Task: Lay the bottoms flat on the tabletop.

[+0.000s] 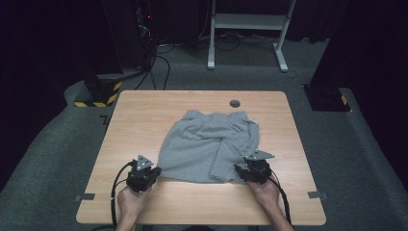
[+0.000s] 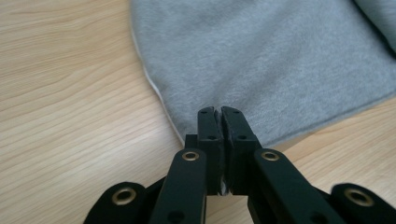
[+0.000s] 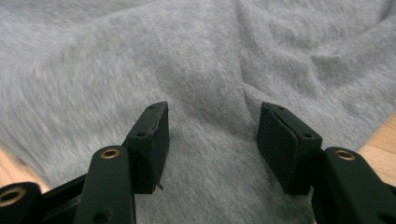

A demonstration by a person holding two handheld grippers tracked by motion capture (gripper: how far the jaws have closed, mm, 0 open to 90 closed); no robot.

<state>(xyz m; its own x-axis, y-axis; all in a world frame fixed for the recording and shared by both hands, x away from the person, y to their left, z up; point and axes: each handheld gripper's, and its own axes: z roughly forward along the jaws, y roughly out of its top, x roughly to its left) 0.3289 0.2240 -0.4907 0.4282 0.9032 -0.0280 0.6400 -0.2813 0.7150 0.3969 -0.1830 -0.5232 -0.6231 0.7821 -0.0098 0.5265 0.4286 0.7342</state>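
light wooden table [image 1: 144,115], grey shorts [image 1: 207,144] spread flat on it, near front edge

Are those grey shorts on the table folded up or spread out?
Spread out. The grey shorts lie flat on the table, waistband at the far side, both legs toward the person, no fold over them.

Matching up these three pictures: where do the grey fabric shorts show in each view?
High view: grey fabric shorts at table centre.
Left gripper view: upper right, corner at the shut left gripper.
Right gripper view: cloth beneath the open right gripper.
Shared landmark: light wooden table.
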